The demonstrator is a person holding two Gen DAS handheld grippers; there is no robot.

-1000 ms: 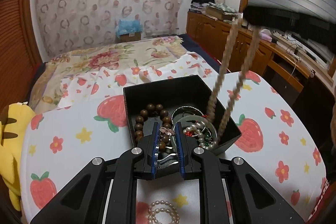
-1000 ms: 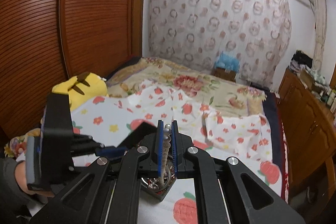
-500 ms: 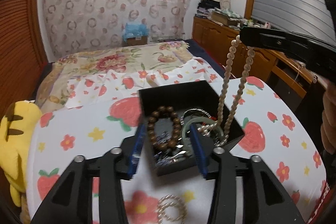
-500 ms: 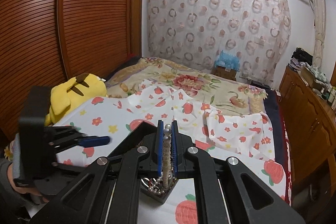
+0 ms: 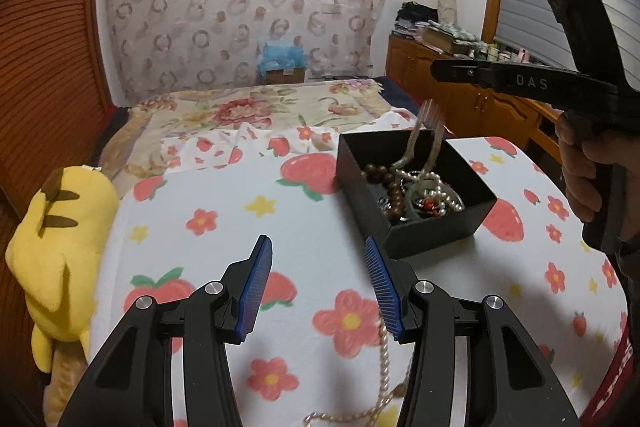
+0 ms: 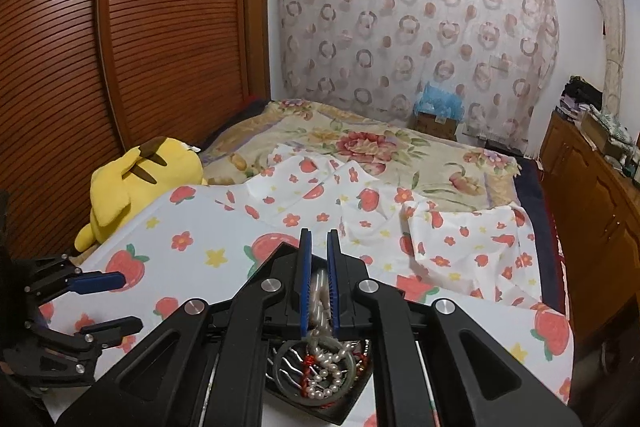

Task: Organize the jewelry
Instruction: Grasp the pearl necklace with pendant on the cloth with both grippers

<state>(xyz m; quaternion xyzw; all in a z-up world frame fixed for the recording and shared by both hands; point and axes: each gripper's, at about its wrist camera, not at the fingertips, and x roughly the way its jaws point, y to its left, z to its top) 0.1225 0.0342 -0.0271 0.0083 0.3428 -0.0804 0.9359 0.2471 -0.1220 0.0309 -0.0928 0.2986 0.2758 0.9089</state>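
1. Left gripper (image 5: 318,279) has its blue pads (image 5: 256,287) spread apart with nothing between them; its jaws have just been opening, and it hangs over the strawberry-print cloth (image 5: 224,227), left of the black box (image 5: 416,187)
2. Right gripper (image 6: 319,283) is clamped tight on a strand of the pearl necklace (image 6: 320,291), which runs down between its pads into the box below
3. From the left wrist view that strand is motion-blurred above the box, under the right gripper's black body, which a hand (image 5: 580,175) holds at the right edge
4. Inside the box lie brown wooden beads (image 5: 380,175), a pale green bangle (image 6: 316,367), white pearls and something red, all tangled
5. A second beaded chain (image 5: 384,375) lies on the cloth just beside the left gripper's right finger
6. A yellow plush toy (image 5: 60,247) rests at the cloth's left edge
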